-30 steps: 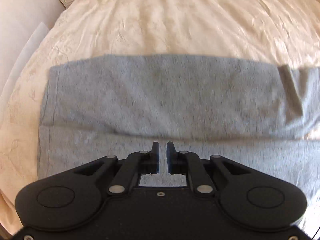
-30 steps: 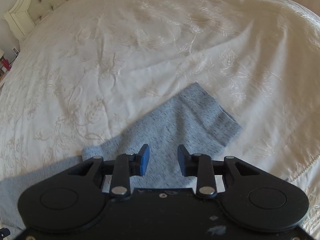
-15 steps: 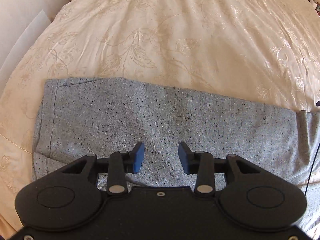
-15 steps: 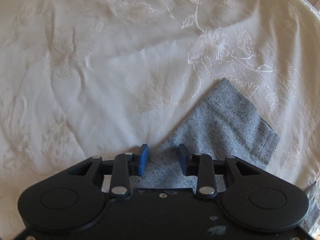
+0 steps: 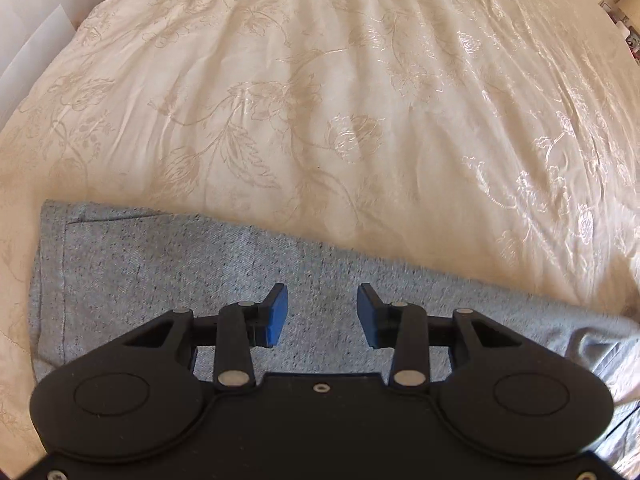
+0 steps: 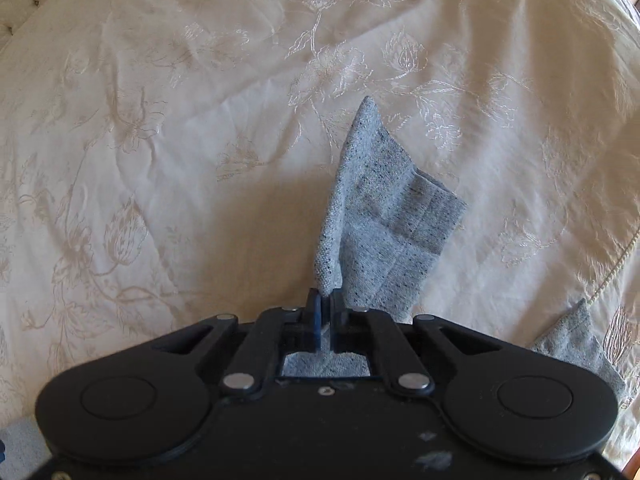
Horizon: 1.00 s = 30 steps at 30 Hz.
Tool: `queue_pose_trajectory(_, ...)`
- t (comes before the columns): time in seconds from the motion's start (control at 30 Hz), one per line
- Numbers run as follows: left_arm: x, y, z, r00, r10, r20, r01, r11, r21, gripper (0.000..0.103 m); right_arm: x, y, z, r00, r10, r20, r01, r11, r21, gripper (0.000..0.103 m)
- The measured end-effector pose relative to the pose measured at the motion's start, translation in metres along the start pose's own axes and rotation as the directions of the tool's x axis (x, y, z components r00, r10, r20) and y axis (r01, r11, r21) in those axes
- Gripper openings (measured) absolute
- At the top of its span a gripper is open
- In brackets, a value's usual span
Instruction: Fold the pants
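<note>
The right gripper (image 6: 325,300) has just snapped closed; half a second back its jaws stood apart over a flat corner of cloth, and now they are clenched on a pinch of the grey pants (image 6: 384,216). The fabric stands up from the jaws toward twelve o'clock in a peaked fold, with a hemmed flap hanging off toward two o'clock. Another bit of the same grey cloth shows at about four o'clock near the bedspread's corded edge. My guess is that this end is now secured and ready to be carried over for the fold.

The left gripper (image 5: 318,316) has gone the other way: nearly closed a second ago, it now hangs released, jaws wide, nothing between the blue pads (image 5: 278,312). It sits above the pants (image 5: 168,264), which lie flat here as a long grey band running from nine o'clock toward four o'clock, a stitched hem at the nine o'clock end. Whether the pads touch the cloth I cannot tell.

Beyond both, the cream embroidered bedspread (image 5: 320,100) covers the bed from twelve o'clock outward, lightly creased. With one end gripped and the other free, the fold looks only begun.
</note>
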<state>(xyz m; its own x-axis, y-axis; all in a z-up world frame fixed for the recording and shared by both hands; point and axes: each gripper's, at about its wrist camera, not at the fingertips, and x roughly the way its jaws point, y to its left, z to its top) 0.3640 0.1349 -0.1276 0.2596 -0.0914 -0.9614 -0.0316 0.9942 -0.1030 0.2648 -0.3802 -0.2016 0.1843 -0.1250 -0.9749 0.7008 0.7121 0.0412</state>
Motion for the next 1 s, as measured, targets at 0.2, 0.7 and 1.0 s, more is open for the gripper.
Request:
queue_pose_trajectory(0.2,0.035,-0.006,0.030,0.994,-0.032,-0.106,0.024,0.997,-0.078,0.052,-0.008,-0.009,-0.029,0.999,-0.011,0.033,0.013,0.999,-0.034,0.003)
queue_pose_trajectory(0.7,0.100,-0.023,0.026,0.950,0.067,-0.306,-0.105,0.989,-0.108,0.057,-0.011,-0.013,-0.037,0.999,0.005,0.042,-0.003,0.998,-0.056,0.004)
queue_pose_trajectory(1.0,0.084,-0.040,0.040,0.964,0.071,-0.256,-0.108,0.985,-0.135,0.057,-0.033,-0.023,-0.037,0.994,0.050,0.093,-0.047,0.999,-0.027,0.004)
